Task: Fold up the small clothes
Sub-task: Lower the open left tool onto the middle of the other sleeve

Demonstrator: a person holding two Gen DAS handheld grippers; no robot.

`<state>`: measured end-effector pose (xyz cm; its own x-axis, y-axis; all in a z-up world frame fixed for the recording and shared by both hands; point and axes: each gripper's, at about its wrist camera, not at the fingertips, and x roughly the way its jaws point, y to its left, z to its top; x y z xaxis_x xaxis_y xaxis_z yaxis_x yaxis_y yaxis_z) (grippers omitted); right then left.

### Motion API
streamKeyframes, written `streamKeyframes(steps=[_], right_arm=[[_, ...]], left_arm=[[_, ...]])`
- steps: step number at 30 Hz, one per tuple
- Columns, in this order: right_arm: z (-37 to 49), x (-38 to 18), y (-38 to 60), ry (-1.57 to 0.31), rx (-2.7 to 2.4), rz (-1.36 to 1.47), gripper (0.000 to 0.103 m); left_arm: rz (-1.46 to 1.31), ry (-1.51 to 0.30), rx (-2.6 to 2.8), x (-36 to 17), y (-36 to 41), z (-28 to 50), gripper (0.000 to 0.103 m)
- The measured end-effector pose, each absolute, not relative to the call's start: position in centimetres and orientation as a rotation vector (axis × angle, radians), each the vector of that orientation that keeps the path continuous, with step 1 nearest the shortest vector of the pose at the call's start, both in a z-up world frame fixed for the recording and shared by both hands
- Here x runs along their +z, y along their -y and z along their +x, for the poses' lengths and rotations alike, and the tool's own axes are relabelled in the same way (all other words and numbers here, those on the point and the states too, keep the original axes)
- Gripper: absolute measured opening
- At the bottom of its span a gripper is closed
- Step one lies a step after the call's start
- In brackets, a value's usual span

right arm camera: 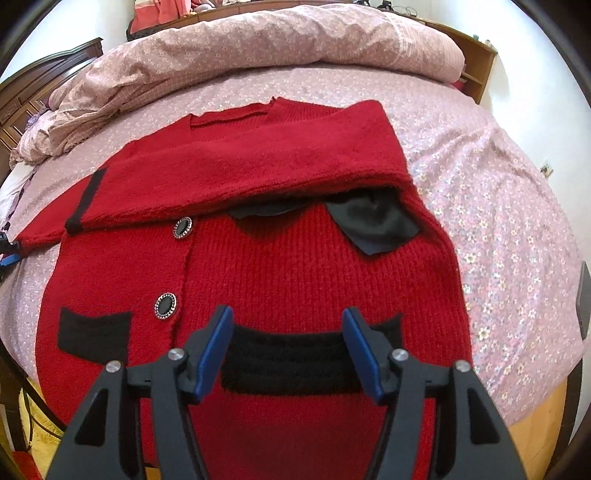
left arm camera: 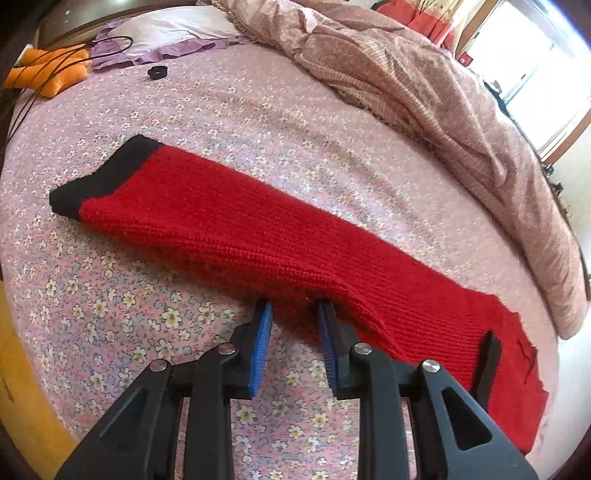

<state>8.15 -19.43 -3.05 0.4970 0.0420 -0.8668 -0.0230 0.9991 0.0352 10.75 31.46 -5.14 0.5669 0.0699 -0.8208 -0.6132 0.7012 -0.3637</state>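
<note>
A red knit cardigan (right arm camera: 295, 266) with black pockets and jewelled buttons (right arm camera: 183, 227) lies flat on the floral bed sheet (right arm camera: 498, 221). One sleeve (right arm camera: 258, 162) is folded across its chest, black cuff (right arm camera: 83, 201) to the left. The other sleeve (left arm camera: 221, 221) stretches out over the sheet, ending in a black cuff (left arm camera: 103, 173). My left gripper (left arm camera: 295, 308) is shut on this sleeve's near edge, close to the body, and the knit bunches between the blue pads (left arm camera: 263, 343). My right gripper (right arm camera: 288, 317) hovers open above the lower black pocket (right arm camera: 291, 362), nothing between its pads.
A rumpled pink quilt (left arm camera: 424, 92) is heaped along the far side of the bed. A lilac pillow (left arm camera: 166, 33), an orange cushion (left arm camera: 48, 74) with a black cord and a small black ring (left arm camera: 157, 71) lie near the headboard. Wooden floor (right arm camera: 535, 424) shows past the bed's near edge.
</note>
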Motion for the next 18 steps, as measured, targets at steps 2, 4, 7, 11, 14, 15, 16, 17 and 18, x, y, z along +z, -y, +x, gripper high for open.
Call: streamKeyframes(steps=[2,4,7,11,14,15,16,17,18], right_arm=[[8.2,-3.1,19.4,-1.051,0.044,0.023,0.065],[8.2,-3.2,19.4,-1.052,0.047,0.025,0.065],[8.2,-3.1,19.4,-1.045,0.058,0.028,0.064],[8.2,-3.4,19.5,-1.045,0.063,0.037,0.065],[8.0,-3.8,19.5,-1.051,0.065,0.044,0.065],[7.9,-3.9,19.5,-1.056,0.067,0.043,0.065],[7.9,-4.0,19.5,-1.058,0.068,0.041,0.065],[7.9,-4.0,19.5,-1.059,0.068,0.038,0.065],[8.0,-4.0,19.5,-1.059,0.068,0.036,0.065]], left_arm=[[-0.713,-0.874,0.424,-5.1,-31.5,10.5,0.019],[-0.741,-0.856,0.409,-4.9,-31.6,10.3,0.019],[-0.775,-0.842,0.404,-4.9,-31.6,10.0,0.019],[-0.906,-0.821,0.343,-6.0,-32.6,10.0,0.019],[-0.974,-0.811,0.33,-7.0,-33.4,10.2,0.019],[-1.001,-0.799,0.324,-7.2,-33.6,10.2,0.019],[-1.014,-0.789,0.322,-7.3,-33.5,10.2,0.019],[-1.026,-0.779,0.318,-7.3,-33.5,10.1,0.019],[-1.033,-0.78,0.316,-7.3,-33.5,10.0,0.019]])
